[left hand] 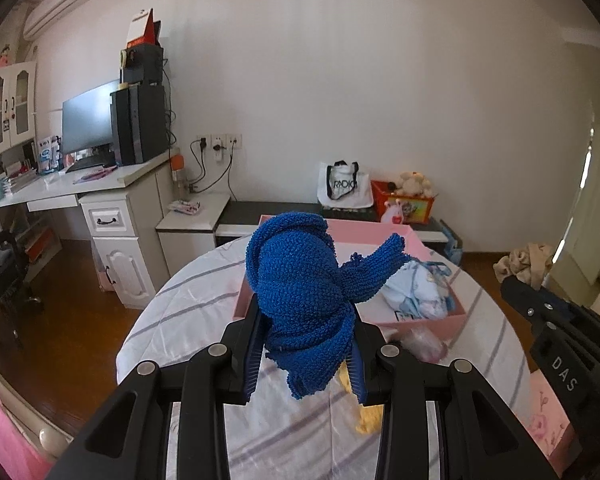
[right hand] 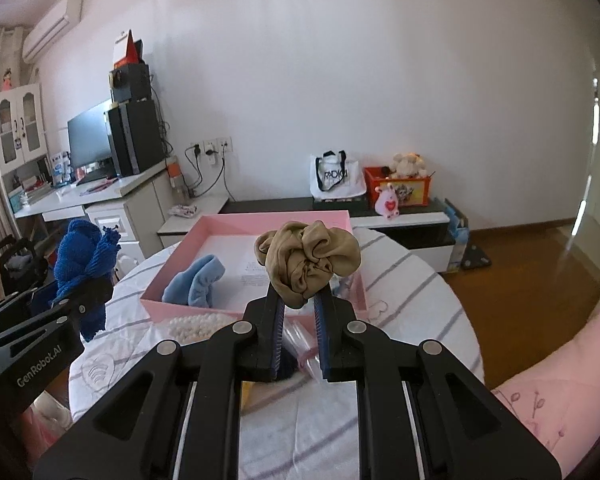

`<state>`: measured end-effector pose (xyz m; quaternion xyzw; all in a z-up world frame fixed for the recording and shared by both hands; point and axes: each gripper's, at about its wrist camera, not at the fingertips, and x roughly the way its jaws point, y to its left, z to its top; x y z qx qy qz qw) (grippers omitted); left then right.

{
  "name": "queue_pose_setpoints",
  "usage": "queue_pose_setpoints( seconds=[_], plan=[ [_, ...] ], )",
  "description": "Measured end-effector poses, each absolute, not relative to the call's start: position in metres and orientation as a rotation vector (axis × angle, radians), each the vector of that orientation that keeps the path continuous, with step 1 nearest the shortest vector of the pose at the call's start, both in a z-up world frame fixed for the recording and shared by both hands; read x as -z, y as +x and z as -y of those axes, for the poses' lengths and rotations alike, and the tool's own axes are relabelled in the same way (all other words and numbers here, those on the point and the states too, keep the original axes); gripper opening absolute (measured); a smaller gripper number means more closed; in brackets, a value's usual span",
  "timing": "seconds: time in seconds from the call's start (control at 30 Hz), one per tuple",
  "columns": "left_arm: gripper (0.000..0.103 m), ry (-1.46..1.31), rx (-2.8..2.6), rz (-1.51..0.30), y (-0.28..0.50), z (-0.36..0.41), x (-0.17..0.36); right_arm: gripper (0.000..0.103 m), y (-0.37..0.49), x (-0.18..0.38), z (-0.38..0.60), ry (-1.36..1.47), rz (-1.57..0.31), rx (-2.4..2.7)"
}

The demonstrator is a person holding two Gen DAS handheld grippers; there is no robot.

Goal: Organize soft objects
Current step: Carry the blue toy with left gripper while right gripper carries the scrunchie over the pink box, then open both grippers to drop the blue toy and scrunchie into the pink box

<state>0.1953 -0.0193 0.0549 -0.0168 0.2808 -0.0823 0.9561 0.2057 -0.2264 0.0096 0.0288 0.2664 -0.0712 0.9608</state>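
Your left gripper (left hand: 306,344) is clamped on a bunched blue knitted cloth (left hand: 300,292), held in the air, with loose ends drooping below the fingers and one end sticking out to the right. Your right gripper (right hand: 298,304) is clenched on a crumpled tan cloth (right hand: 308,262), most of the wad sitting above the fingertips. Straight ahead of both grippers lies the open pink box (right hand: 180,300) on the striped tablecloth (right hand: 400,292); a folded light blue cloth (right hand: 196,282) already lies in its left part, seen from the right gripper. Just under and ahead of the right fingers, outside the box's near wall, are a string of white beads (right hand: 192,326) and some clear plastic bags (right hand: 300,340).

The blue cloth's dangling tail could catch the near wall and end up draped over the edge if you release too low or too early. The tan wad is only pinched at its base, so a quick swing could shake it loose onto the beads.
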Motion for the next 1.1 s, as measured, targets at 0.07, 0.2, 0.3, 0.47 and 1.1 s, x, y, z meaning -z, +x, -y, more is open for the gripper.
queue_pose_setpoints(
  seconds=[0.07,0.2,0.3,0.47,1.1],
  plan=[
    [0.033,-0.033,0.167,-0.586,0.216,0.023,-0.060,0.013,0.219,-0.010,0.227,0.055,-0.548,0.146],
    [0.033,-0.025,0.179,-0.619,0.263,0.032,-0.071,0.013,0.243,-0.012,0.227,0.053,-0.566,0.153],
    [0.033,-0.017,0.175,-0.637,0.299,0.037,-0.079,0.013,0.263,-0.013,0.224,0.042,-0.577,0.154],
    [0.033,-0.004,0.176,-0.680,0.366,0.042,-0.083,0.014,0.296,-0.009,0.221,0.027,-0.609,0.145],
    [0.036,0.079,0.283,-0.793,0.553,0.069,-0.035,0.019,0.391,0.059,0.230,0.088,-0.827,0.053]
  ],
)
